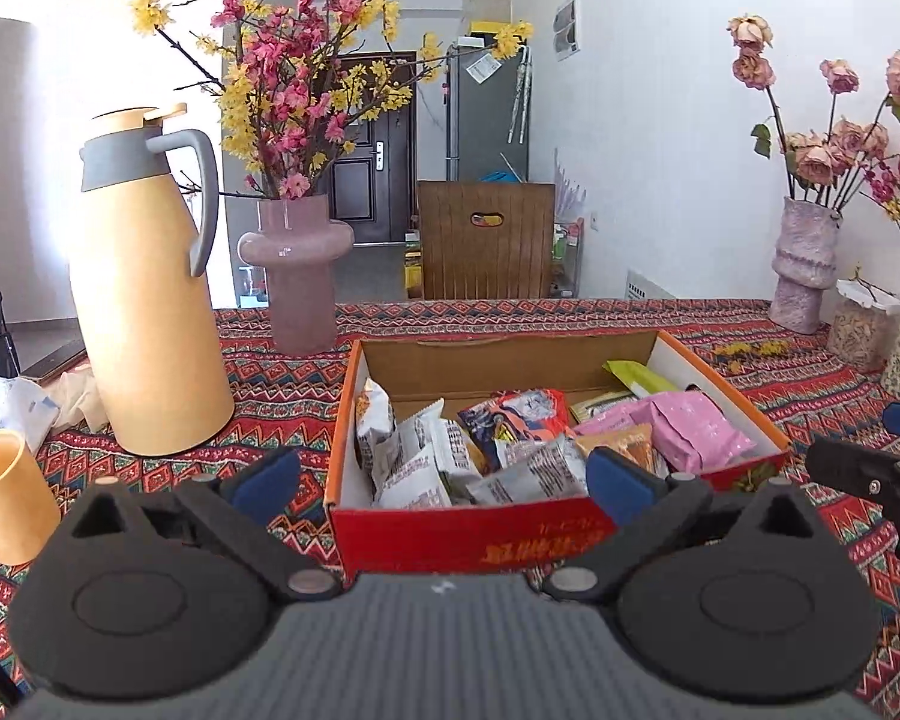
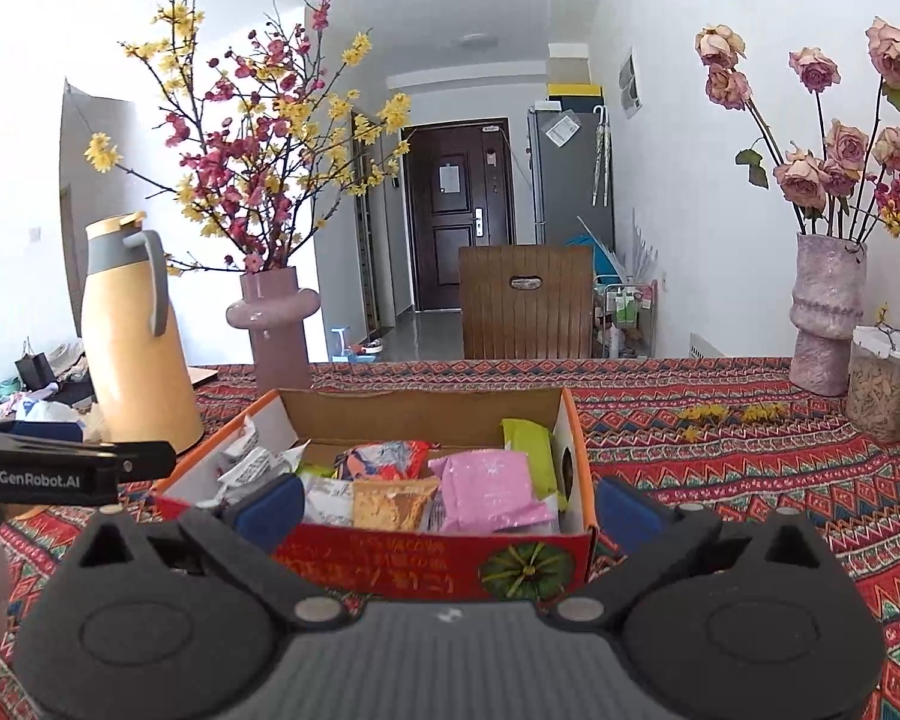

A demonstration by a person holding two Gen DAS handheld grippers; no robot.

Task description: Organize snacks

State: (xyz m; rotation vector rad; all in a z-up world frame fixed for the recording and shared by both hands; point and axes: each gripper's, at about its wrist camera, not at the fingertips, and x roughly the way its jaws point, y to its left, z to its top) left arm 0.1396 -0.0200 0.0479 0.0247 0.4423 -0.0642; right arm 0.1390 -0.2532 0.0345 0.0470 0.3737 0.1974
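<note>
1. The red box (image 1: 468, 534) of snacks sits on the bench (image 1: 810, 414), just in front of both tools.
2. The left tool (image 1: 444, 480) and the right tool (image 2: 450, 507) are spread wide and hold nothing.
3. Pick one packet, like the pink bag (image 2: 492, 489), and pinch it gently.
4. Keep clear of the yellow jug (image 1: 144, 300).
</note>
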